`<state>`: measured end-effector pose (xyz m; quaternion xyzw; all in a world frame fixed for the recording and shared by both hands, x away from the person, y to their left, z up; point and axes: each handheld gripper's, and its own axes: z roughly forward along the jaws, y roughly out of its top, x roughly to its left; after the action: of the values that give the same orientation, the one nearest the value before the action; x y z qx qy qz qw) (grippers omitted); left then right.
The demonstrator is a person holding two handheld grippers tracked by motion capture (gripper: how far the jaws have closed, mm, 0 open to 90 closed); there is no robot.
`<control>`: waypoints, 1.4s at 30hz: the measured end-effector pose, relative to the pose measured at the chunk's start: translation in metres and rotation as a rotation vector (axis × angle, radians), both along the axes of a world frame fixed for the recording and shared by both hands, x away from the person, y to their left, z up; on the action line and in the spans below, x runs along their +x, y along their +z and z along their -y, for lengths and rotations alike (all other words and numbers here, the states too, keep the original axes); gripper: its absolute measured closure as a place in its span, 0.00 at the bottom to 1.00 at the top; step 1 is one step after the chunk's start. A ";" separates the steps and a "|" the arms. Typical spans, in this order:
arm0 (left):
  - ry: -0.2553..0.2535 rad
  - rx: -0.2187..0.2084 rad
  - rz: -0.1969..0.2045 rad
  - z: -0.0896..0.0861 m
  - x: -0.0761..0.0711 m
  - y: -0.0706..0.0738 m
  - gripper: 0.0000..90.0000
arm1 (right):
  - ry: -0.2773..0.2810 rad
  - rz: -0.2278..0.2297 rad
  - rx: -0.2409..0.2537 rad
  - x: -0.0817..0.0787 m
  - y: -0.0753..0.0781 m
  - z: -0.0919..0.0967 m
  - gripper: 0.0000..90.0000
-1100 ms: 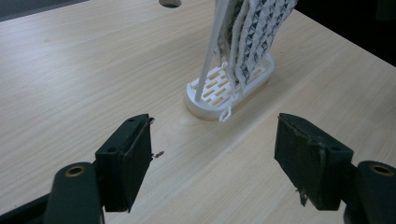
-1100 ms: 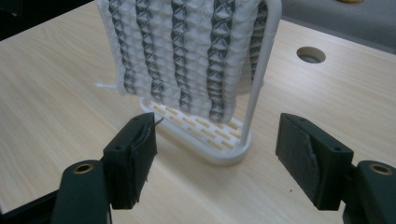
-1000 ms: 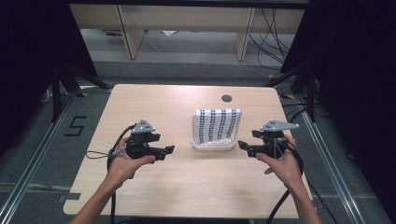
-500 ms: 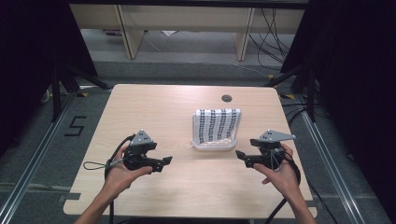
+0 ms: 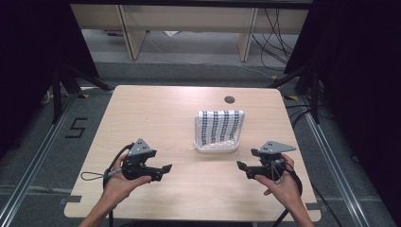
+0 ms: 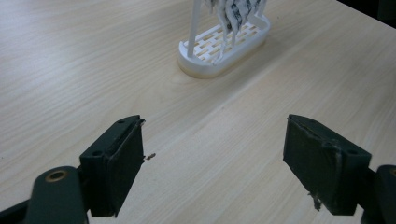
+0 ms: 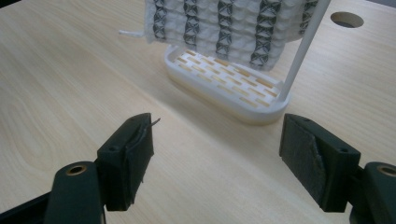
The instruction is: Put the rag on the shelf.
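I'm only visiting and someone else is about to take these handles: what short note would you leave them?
Left tool: open, holding nothing, low over the table.
Right tool: open, holding nothing, on the other side.
Patterned cloth: hangs on the white rack, beyond and between both tools.
Done: nothing that I can see; the cloth is untouched.
Left: probably reach in and take the cloth off the rack.

A pale wooden table is carrying a white slotted rack, seemingly draped with a patterned cloth.
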<state>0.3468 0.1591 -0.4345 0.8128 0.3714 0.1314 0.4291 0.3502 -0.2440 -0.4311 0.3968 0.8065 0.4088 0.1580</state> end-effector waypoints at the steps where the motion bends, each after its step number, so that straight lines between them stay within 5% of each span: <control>1: -0.013 -0.001 -0.006 0.000 -0.002 -0.001 0.22 | 0.014 0.008 -0.008 0.000 -0.001 0.001 0.30; 22: -0.008 0.047 -0.019 -0.010 -0.029 -0.031 0.22 | 0.023 -0.031 0.010 -0.030 -0.024 0.002 0.27; 37: -0.030 0.083 -0.006 -0.018 -0.055 -0.054 0.22 | 0.034 -0.035 -0.050 -0.046 -0.048 0.001 0.22; 42: -0.036 0.123 -0.003 -0.022 -0.063 -0.062 0.22 | 0.026 -0.041 -0.059 -0.053 -0.052 0.001 0.22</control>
<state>0.2837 0.1811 -0.4961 0.8445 0.3485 0.1449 0.3799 0.2974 -0.2451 -0.4836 0.3897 0.8265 0.3786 0.1476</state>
